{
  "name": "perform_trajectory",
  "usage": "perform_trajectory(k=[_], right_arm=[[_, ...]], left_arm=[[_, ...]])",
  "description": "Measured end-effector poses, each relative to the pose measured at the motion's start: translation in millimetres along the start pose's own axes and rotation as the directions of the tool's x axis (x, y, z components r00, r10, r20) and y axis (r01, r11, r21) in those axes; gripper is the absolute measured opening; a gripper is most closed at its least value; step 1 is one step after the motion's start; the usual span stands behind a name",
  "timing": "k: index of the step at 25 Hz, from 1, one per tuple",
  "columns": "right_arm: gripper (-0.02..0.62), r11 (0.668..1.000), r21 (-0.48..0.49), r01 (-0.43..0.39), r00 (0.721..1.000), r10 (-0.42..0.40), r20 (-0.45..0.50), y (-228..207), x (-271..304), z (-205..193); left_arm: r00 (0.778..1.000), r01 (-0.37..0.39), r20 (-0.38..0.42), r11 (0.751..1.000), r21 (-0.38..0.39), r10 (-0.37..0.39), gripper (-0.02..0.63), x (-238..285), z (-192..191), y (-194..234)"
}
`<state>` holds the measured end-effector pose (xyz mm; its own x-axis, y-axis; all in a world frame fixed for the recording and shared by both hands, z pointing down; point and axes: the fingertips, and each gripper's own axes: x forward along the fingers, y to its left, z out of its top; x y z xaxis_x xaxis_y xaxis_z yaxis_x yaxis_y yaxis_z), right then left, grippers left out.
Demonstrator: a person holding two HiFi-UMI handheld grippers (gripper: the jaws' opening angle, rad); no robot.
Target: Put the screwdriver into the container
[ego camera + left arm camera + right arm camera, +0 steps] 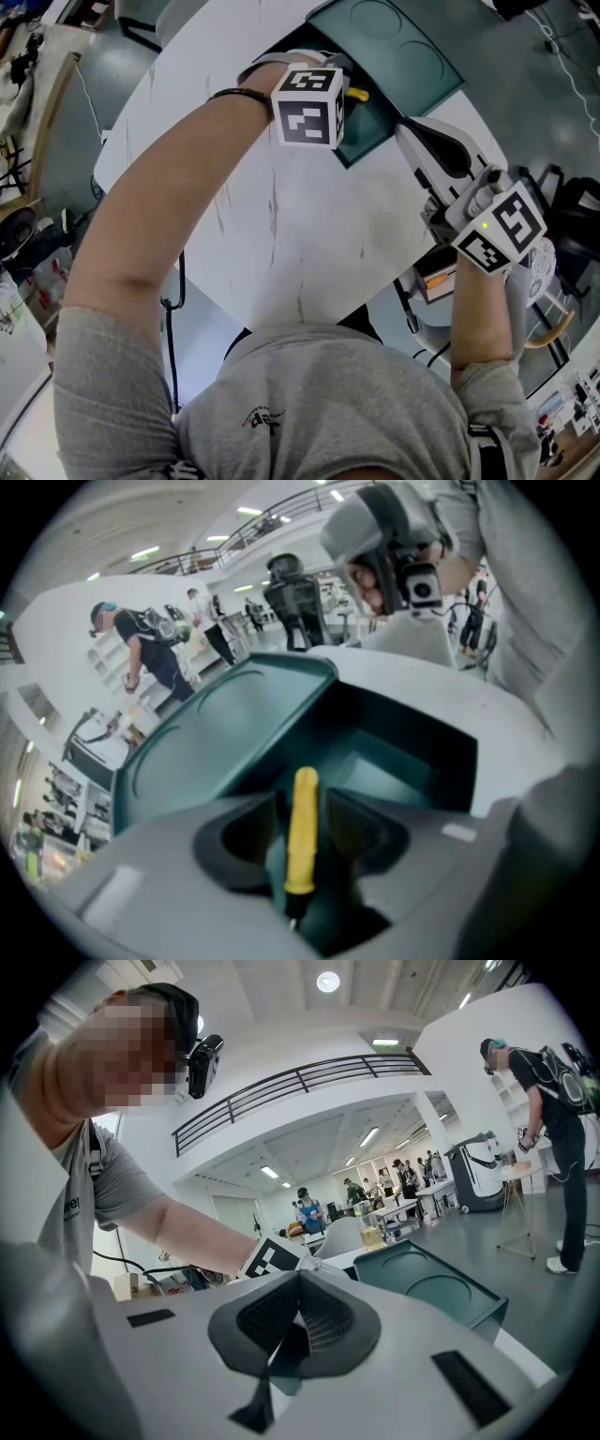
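We hold the left gripper (305, 808) wide-jawed over the container (384, 766) to free the screwdriver (302, 832); the right gripper (298, 1290), at its five o'clock, idles closed.

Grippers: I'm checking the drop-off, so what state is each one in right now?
Left gripper: open, with the yellow screwdriver between its jaws.
Right gripper: shut, empty.

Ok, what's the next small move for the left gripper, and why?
Probably lift the left gripper straight up and away: its jaws seem to stand just clear of the yellow screwdriver, which points handle-first into the open green container below.
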<state>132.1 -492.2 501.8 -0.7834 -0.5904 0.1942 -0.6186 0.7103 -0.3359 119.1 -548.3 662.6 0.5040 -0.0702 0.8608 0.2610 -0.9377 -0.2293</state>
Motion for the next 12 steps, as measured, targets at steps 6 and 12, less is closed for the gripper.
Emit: perform_trajectory(k=[6, 12], right_arm=[[0.008, 1.0, -0.004, -0.001, 1.0, 0.0, -0.001, -2.0, 0.4, 0.1], [0.008, 1.0, 0.0, 0.001, 1.0, -0.001, -0.003, -4.8, 0.2, 1.0]], left_arm=[[1.0, 0.003, -0.001, 1.0, 0.025, -0.003, 0.156, 2.9, 0.5, -2.9], [1.0, -0.017, 0.01, 1.0, 0.017, 0.017, 0.155, -1.6, 2.7, 3.0]])
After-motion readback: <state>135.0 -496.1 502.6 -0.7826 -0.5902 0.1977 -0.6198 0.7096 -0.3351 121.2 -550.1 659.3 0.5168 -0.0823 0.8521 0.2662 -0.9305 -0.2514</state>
